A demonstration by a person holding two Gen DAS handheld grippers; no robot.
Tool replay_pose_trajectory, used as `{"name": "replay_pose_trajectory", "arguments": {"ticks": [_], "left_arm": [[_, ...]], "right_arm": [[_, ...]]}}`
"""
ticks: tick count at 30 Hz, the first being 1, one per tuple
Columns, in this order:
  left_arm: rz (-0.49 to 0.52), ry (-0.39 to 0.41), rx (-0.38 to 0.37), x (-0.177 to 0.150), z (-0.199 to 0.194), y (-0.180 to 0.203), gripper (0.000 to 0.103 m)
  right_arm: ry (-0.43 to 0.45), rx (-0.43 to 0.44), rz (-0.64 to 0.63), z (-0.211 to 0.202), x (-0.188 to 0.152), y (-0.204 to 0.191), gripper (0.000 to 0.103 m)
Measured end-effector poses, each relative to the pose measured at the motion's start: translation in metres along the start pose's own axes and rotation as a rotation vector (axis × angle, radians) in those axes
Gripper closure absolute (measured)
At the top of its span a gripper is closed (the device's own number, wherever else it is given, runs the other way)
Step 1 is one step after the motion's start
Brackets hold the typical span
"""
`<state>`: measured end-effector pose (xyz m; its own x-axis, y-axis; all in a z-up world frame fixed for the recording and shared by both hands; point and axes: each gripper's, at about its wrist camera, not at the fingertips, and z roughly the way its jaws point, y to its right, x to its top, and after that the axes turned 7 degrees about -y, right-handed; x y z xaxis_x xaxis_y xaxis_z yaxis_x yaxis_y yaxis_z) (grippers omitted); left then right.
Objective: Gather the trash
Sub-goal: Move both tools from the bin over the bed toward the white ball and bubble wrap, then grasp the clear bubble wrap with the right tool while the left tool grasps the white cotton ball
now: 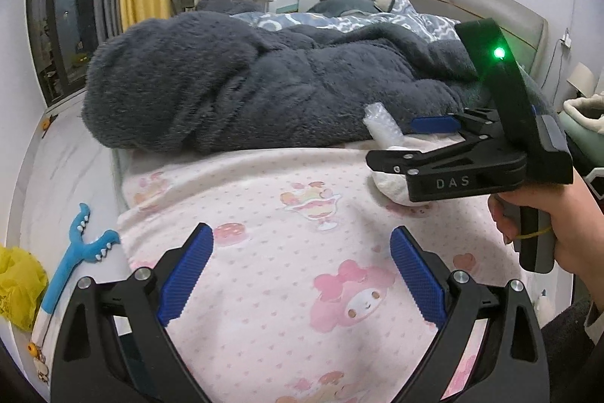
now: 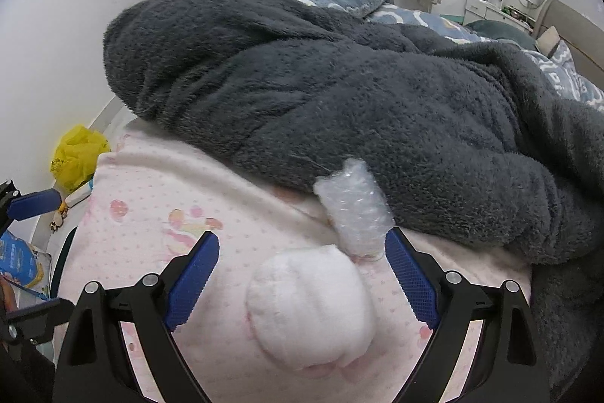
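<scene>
Right hand-held gripper (image 2: 302, 274), jaws spread and holding nothing, is hovering over the pink bed sheet (image 2: 143, 214) with the white wad (image 2: 309, 304) lying between its fingers and the bubble-wrap scrap (image 2: 355, 206) angling away just beyond, nearer than the empty, spread left hand-held gripper (image 1: 302, 270).

Left gripper (image 1: 302, 274) and right gripper (image 2: 302, 284): black frames, silver screw heads, ridged blue fingers (image 2: 194, 284). The right unit's side — lettered "DAS" (white on black) — carries a green light; a dark sleeve (image 1: 566, 335) shows.
</scene>
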<state>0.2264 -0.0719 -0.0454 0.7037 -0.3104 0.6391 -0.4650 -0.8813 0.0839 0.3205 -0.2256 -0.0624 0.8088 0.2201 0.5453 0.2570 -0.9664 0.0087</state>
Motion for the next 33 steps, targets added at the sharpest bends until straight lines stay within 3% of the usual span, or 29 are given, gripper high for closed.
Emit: {"name": "replay_pose_trajectory", "arguments": {"ticks": [13, 15, 26, 33], "left_arm": [[0.025, -0.037, -0.084, 0.010, 0.037, 0.011, 0.007], [0.027, -0.040, -0.101, 0.011, 0.040, 0.013, 0.007], [0.060, -0.053, -0.183, 0.014, 0.060, 0.031, 0.007], [0.071, -0.068, -0.213, 0.019, 0.071, 0.045, 0.007]], "right_arm": [[-0.006, 0.017, 0.022, 0.022, 0.012, 0.025, 0.014], [-0.016, 0.015, 0.015, 0.027, 0.014, 0.026, 0.026], [-0.019, 0.013, 0.025, 0.035, 0.018, 0.041, 0.051], [0.000, 0.083, 0.061, 0.025, 0.012, 0.053, 0.056]]}}
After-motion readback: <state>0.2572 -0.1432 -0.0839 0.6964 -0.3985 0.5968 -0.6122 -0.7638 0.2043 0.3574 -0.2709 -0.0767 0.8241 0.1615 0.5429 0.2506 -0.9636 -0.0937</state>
